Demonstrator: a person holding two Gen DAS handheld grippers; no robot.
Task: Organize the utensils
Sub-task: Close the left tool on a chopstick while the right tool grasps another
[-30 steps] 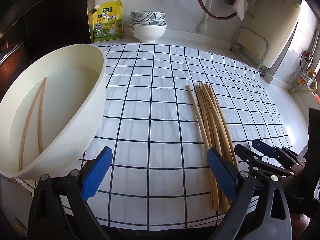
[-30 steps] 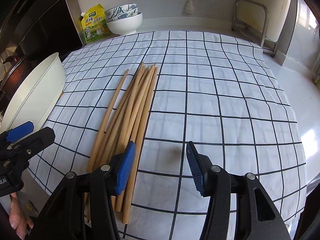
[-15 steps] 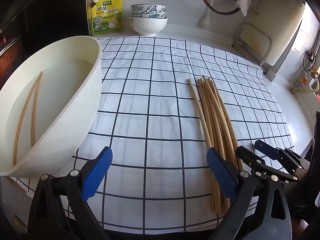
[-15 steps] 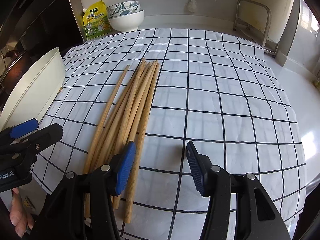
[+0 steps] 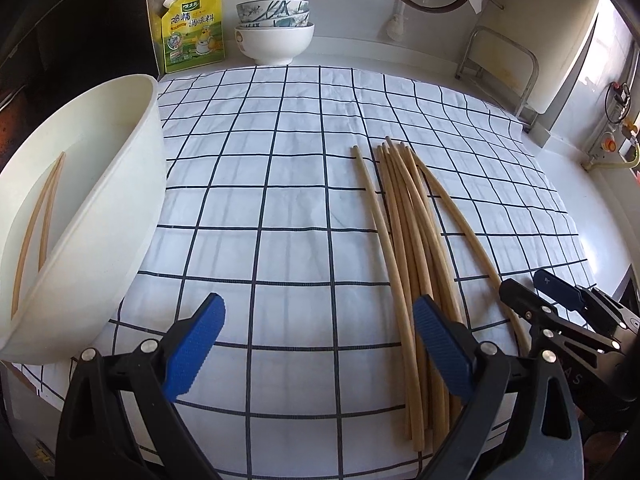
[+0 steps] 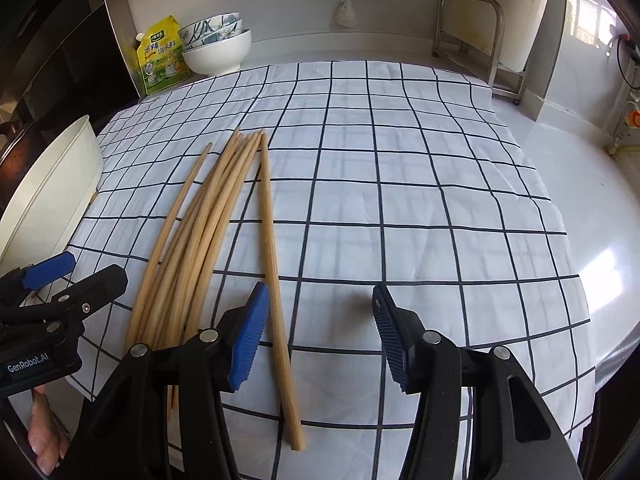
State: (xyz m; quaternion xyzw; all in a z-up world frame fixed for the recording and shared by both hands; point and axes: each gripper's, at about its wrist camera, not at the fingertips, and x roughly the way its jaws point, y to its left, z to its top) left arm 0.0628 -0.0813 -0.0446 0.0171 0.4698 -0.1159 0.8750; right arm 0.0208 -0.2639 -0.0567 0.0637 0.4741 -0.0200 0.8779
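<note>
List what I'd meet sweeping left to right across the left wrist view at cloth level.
White basin with two chopsticks inside → bare checked cloth → lone chopstick → chopstick bundle → right gripper → white countertop.

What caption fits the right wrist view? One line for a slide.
Open right gripper hovers over one chopstick lying apart from the bundle on the checked cloth.

light: bright daylight from right | glare: counter (image 6: 592, 264) | edges: fisheye-bent, dark corners | focus: sharp
</note>
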